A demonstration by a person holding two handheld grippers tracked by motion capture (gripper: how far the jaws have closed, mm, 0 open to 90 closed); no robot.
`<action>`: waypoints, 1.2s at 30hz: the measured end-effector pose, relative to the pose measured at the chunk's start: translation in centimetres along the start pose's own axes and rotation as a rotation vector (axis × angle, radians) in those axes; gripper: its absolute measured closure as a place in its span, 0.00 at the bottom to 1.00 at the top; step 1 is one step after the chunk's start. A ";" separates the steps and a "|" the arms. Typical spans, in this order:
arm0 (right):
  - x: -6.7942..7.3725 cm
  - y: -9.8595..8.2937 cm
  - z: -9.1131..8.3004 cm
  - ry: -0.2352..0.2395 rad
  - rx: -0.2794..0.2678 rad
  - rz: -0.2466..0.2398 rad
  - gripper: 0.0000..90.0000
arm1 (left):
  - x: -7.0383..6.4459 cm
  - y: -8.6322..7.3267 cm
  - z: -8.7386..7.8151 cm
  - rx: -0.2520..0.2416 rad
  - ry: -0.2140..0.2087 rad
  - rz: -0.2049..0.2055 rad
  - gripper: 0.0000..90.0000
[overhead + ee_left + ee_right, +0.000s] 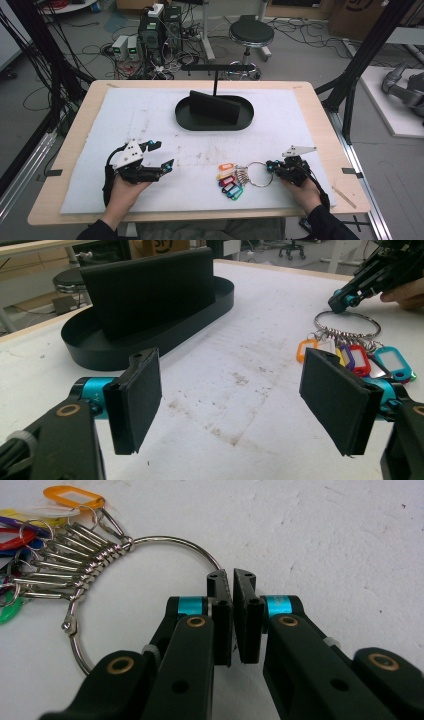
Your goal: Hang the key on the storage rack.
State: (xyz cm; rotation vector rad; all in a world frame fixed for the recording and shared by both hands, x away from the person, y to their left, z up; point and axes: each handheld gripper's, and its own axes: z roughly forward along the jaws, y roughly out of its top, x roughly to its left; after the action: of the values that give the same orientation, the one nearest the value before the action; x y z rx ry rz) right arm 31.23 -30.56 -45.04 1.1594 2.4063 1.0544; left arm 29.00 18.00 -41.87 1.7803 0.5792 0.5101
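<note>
The right gripper (233,582) has its jaws pressed together on the wire of the big key ring (150,542), pinching it at the side away from the coloured tags (229,182). The ring lies flat on the white mat (150,115), near the front edge and right of centre, so I'd say the grab is made but the lift hasn't begun. Across the mat the left gripper (159,154) hangs with its jaws spread wide and nothing between them — well apart from the keys. Farther back sits the black oval tray (240,122) with an upright stand (215,80) and crossbar behind it. My guess is the ring is meant to go there — carrying and placing are all still to do.
</note>
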 end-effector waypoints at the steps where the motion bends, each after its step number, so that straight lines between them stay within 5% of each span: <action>1: 0.0 0.1 0.0 -0.002 -0.009 -0.005 0.97 | 0.0 0.0 0.0 0.000 0.000 0.000 0.28; 7: -0.1 0.4 -0.9 0.003 -0.083 0.011 0.97 | 0.0 0.0 0.1 0.002 -0.002 0.001 0.28; 11: 0.0 0.9 -2.2 0.042 -0.205 0.024 0.97 | -0.1 0.0 0.0 0.002 -0.001 0.003 0.28; 24: 1.3 1.6 -3.3 0.131 -0.336 0.014 1.00 | -0.1 0.0 0.0 -0.002 -0.001 0.005 0.28; 28: 1.5 1.5 -2.9 0.134 -0.299 0.011 1.00 | -0.2 0.0 0.0 -0.001 -0.001 0.006 0.28; 33: 0.5 1.3 -2.8 0.080 -0.280 0.040 1.00 | -0.2 0.0 0.1 0.001 -0.005 0.004 0.28; 36: -0.7 0.8 -1.5 0.056 -0.182 0.069 0.90 | -0.2 -0.1 0.1 0.002 -0.008 0.004 0.28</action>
State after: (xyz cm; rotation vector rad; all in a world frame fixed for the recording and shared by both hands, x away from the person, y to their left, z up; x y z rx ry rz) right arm 31.32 -31.48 -43.47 1.1718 2.2685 1.3137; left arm 28.88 17.83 -41.95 1.7853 0.5708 0.5056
